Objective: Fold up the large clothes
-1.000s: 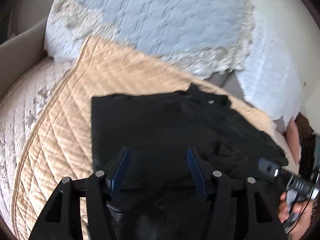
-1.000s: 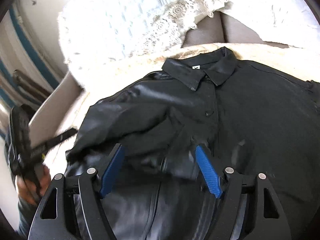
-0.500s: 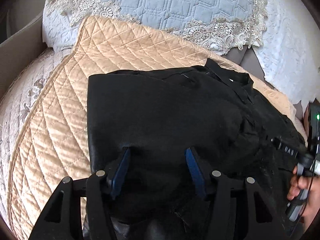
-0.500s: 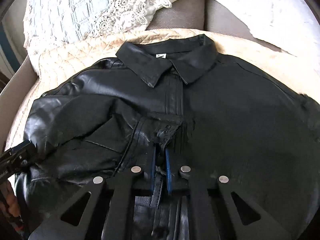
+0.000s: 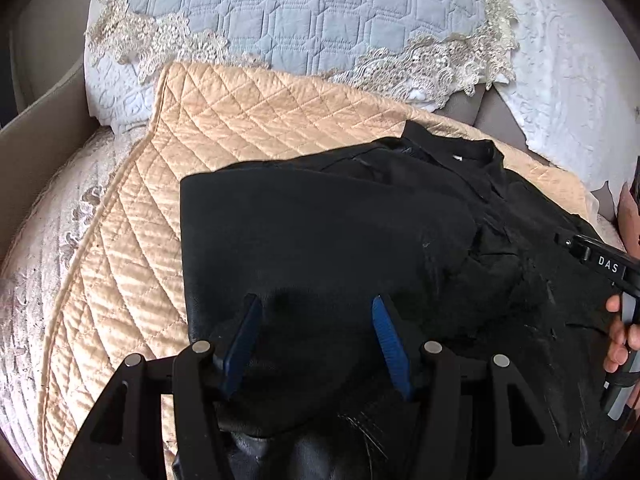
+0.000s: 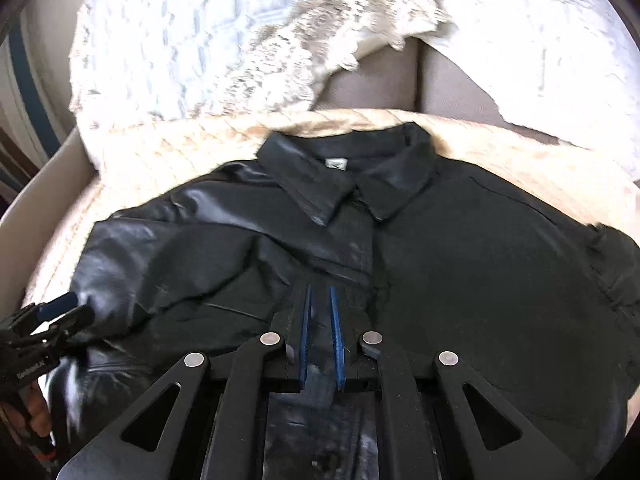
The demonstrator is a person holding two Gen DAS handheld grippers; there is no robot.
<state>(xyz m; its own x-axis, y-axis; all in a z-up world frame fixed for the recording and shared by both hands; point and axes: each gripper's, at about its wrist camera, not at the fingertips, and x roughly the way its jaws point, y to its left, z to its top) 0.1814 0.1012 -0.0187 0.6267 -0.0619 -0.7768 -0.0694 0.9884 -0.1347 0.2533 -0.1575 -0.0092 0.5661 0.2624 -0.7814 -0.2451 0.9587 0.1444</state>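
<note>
Black leather-look jacket (image 6: 460, 288) lies collar-up on the tan quilted cover (image 5: 248, 136) of the bed, pale blue pillow (image 5: 320, 20) behind it. Front faces up, collar (image 6: 344, 176) at the far end, one sleeve (image 6: 172, 264) already folded across the chest

Right gripper (image 6: 320, 332): nearly closed, jaws have just been closing, blue pads pinching a thin bit of the jacket by the front placket, likely the cuff end of that folded sleeve. Left gripper (image 5: 316, 344): about half open over the jacket's left side; dark material bulges up between the pads, can't tell if they press on it, so not calling it a grip

Handling, my read:
- heavy for clothing, thick, semi-stiff; holds creases, won't drape like cotton
- glossy face looks slick, so a narrow pinch may slip under load
- grab seams, cuffs, hem or placket: doubled layers, more bite
- lift low and drag little; the cover under it can ruck up
</note>
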